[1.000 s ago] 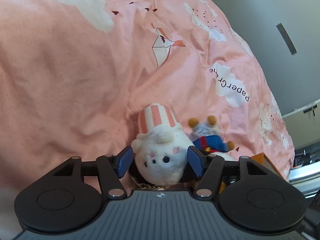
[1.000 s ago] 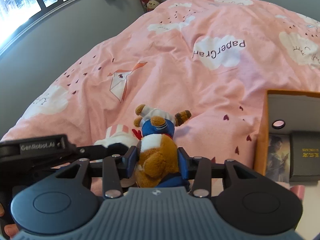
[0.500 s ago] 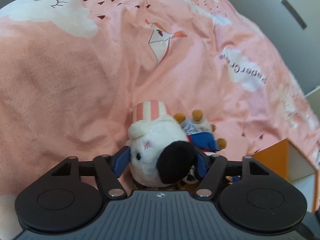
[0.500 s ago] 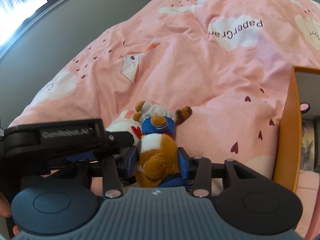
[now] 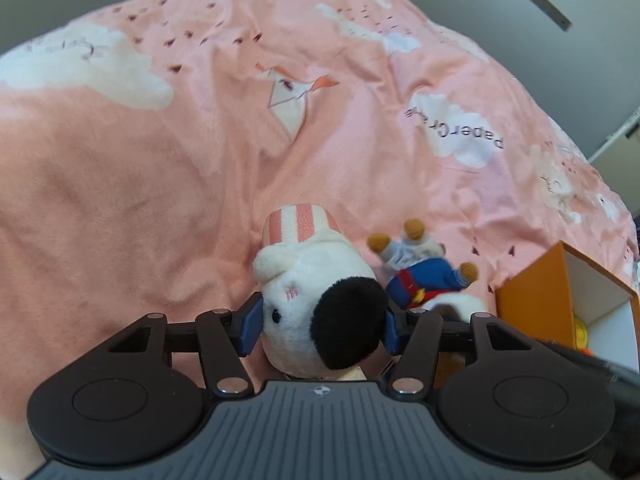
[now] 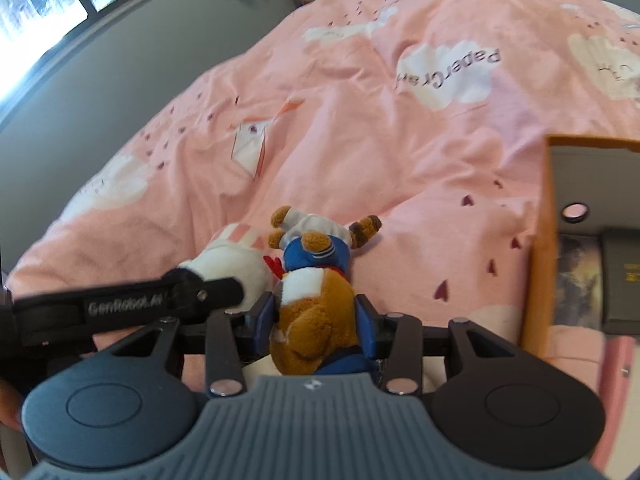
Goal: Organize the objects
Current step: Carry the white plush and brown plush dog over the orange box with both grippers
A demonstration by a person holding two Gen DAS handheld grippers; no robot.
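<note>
Two plush toys were in hand at once, one per gripper, probably so both could go to the orange box [image 6: 538, 264] in a single trip. The left gripper [image 5: 322, 326] had the white plush [image 5: 316, 304] between its blue pads; its jaws were closing, and the pads seemed to touch the toy's soft sides. The right gripper [image 6: 316, 320] was clamped on the brown bear plush [image 6: 316, 316], pads pressed into its body.

Both toys hung just above the pink duvet [image 5: 160, 184], near its front edge and beside the box, which sat at the duvet's right edge.

The white plush was round, with a black patch, small dark eyes and a pink-and-white striped end. The bear wore blue with a red trim, its tan paws pointing away from the camera.
</note>
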